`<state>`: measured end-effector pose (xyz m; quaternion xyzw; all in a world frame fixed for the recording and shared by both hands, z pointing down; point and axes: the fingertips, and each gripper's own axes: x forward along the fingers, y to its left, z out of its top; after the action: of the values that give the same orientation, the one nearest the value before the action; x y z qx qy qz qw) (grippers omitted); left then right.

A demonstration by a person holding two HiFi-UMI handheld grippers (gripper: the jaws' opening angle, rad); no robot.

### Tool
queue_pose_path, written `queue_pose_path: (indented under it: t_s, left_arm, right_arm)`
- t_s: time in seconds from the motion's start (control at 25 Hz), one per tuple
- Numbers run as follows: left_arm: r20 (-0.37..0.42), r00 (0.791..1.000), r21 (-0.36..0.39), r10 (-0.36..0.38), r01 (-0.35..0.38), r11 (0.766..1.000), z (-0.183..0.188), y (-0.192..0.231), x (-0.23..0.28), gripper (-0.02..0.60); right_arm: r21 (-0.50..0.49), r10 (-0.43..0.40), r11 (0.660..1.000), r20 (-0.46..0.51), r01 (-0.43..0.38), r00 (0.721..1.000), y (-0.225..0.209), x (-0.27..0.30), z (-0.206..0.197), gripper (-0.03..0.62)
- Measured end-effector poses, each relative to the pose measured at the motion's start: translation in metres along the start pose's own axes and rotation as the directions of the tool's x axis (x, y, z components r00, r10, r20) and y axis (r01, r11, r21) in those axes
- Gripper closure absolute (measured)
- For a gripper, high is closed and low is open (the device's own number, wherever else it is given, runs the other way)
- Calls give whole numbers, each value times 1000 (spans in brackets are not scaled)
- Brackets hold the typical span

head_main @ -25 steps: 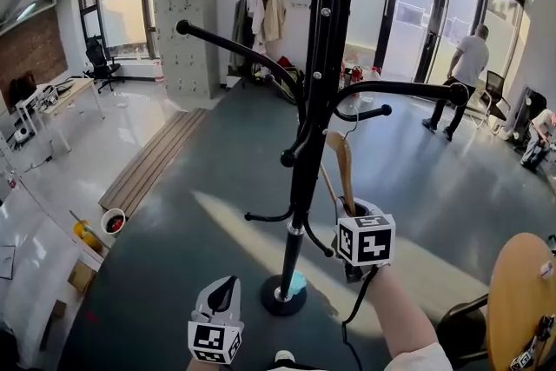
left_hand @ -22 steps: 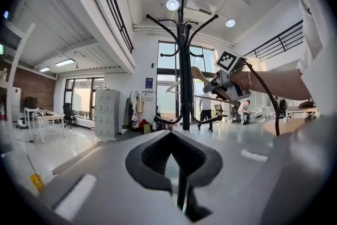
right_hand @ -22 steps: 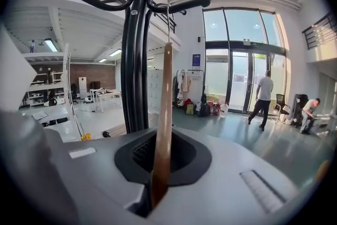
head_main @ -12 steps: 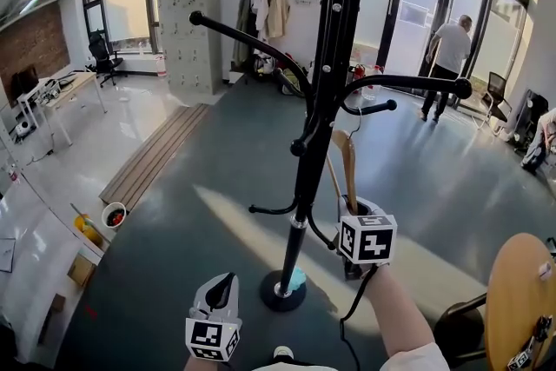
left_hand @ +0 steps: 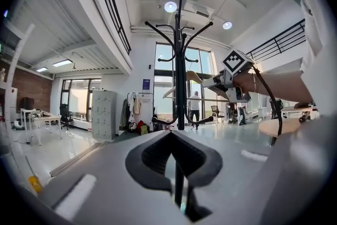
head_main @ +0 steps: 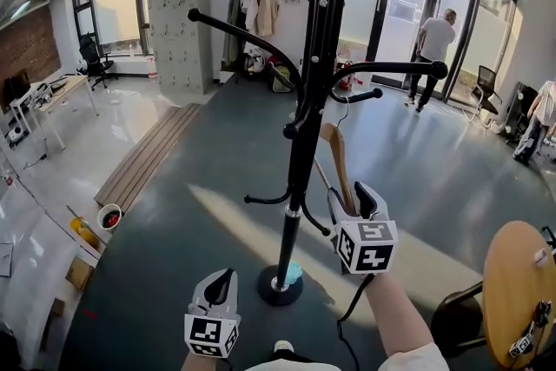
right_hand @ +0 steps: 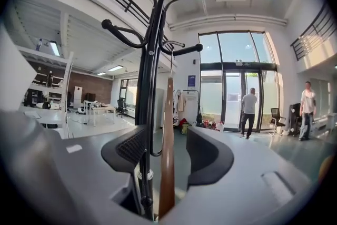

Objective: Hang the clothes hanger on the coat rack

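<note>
- Risk: hanger (head_main: 336,159) drops. Its wire hook sits right at the short peg (head_main: 363,92) of the rack (head_main: 304,143), but I can't tell from the head view whether it is actually over the peg or only beside it. If it isn't seated, there's nothing else to catch it.
- Risk: hook half-seated on the peg's ball end. Any nudge from the gripper as it pulls away could slide it off.
- Risk: wooden bar swings into the pole, which is just beside it, and bounces the hook loose.
- Right gripper (head_main: 350,197): partly spread, with the hanger's wooden bar upright between the jaws. Its own view shows a gap on both sides of the bar at the pads, so it doesn't look clamped. There may be contact lower in the throat.
- Left gripper (head_main: 222,281): pressed together, holding nothing, low and clear of the rack, pointing at its base.
- Hanger position: vertical, just right of the pole, below the short peg.
</note>
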<state>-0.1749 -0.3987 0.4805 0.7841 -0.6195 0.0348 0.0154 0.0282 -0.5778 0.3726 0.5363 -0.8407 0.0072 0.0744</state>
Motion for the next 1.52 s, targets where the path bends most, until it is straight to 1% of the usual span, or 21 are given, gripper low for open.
queue_pose_path:
  t_s: [0.16, 0.32, 0.48, 0.6, 0.72, 0.76, 1.04, 1.16, 1.32, 1.52]
  left_arm:
    - [0, 999, 9, -51, 51, 999, 8, -13, -3, 581]
    - [9, 995, 18, -99, 99, 995, 13, -24, -11, 581]
    - [11, 989, 23, -150, 150, 988, 11, -37, -21, 581]
    - [14, 983, 28, -181, 181, 983, 12, -50, -32, 581]
    - [21, 979, 35, -204, 203, 979, 13, -58, -39, 581]
    - [22, 978, 37, -209, 209, 977, 14, -60, -41, 581]
    - [36, 972, 42, -230, 229, 973, 18, -63, -62, 581]
    - [38, 970, 45, -241, 240, 970, 17, -66, -71, 581]
    - [62, 964, 51, -257, 255, 966, 26, -69, -89, 581]
    - [71, 960, 32, -272, 271, 962, 25, -79, -108, 581]
  right_arm:
    - [20, -12, 1000, 2, 12, 1000, 0, -28, 3, 342]
    - [39, -53, 998, 12, 53, 999, 4, -68, -1, 352]
    - [80, -108, 991, -2, 108, 994, 11, -106, -26, 389]
    - [115, -120, 986, -45, 124, 992, 20, -129, -51, 414]
    - [146, -134, 979, -78, 144, 988, 28, -146, -73, 537]
    - [152, -135, 977, -87, 147, 987, 32, -151, -79, 566]
    - [195, -111, 971, -131, 136, 985, 66, -180, -115, 566]
    - [173, -84, 979, -126, 105, 989, 84, -192, -125, 568]
    - [122, -66, 990, -96, 77, 993, 108, -210, -125, 568]
    - [135, -64, 988, -94, 76, 994, 121, -235, -134, 568]
